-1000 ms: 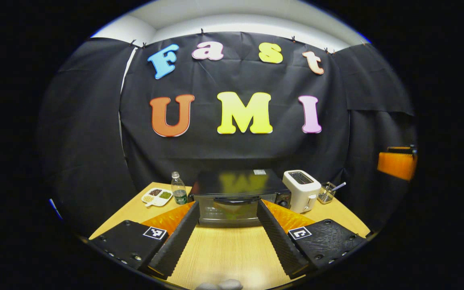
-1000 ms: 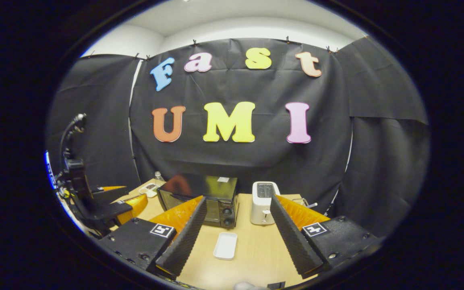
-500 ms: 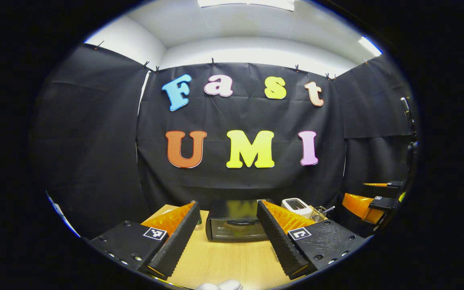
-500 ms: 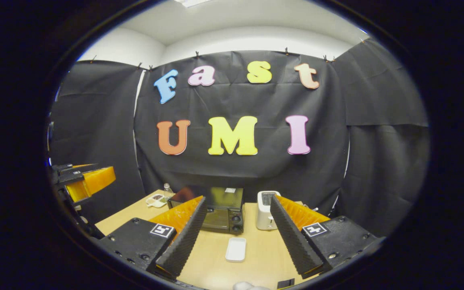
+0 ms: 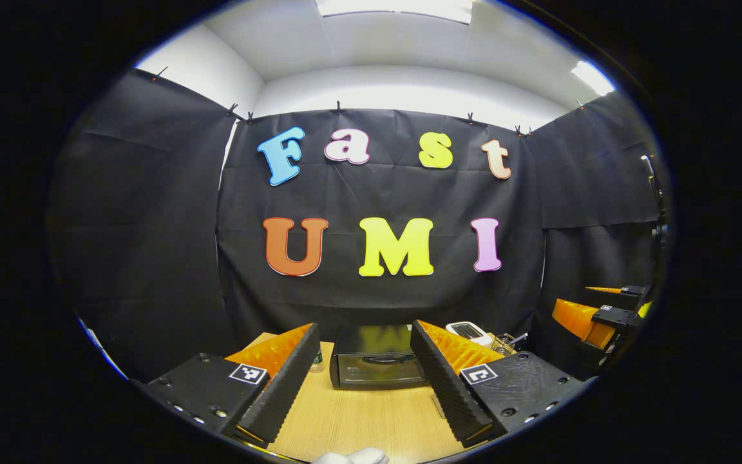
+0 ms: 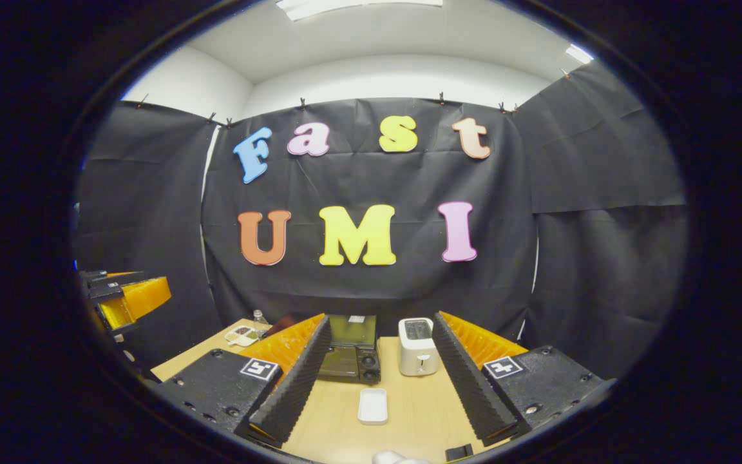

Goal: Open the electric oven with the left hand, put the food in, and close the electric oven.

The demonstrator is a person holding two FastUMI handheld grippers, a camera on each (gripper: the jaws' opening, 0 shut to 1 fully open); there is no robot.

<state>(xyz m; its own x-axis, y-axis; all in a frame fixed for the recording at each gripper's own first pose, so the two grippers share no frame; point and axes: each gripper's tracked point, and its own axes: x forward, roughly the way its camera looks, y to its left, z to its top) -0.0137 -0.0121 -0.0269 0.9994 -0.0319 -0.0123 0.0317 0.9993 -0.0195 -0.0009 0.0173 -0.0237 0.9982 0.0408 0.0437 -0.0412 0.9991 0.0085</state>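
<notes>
On the far side of the wooden table [image 5: 358, 419], against the black cloth wall, sits the electric oven [image 5: 377, 366], door shut, handle across its upper front. Left gripper [image 5: 361, 377] hangs above the near table edge, fingers spread wide with nothing between them, the oven framed in the gap and well apart from the tips. Right of the oven stands a white toaster [image 5: 469, 331], with a small wire holder [image 5: 505, 345] just beyond it; a water bottle [image 5: 316, 362] peeks out left of the oven, mostly hidden behind the left finger. Right gripper [image 6: 374, 380] is likewise wide open and empty, raised over the near table. Between its fingers, in the right gripper view, lies a small white tray [image 6: 372, 406] on the table, in front of the oven [image 6: 348, 353] and toaster [image 6: 417, 347]; whether it carries food cannot be told. A divided snack dish [image 6: 242, 334] and the bottle [image 6: 259, 318] sit at far left.
</notes>
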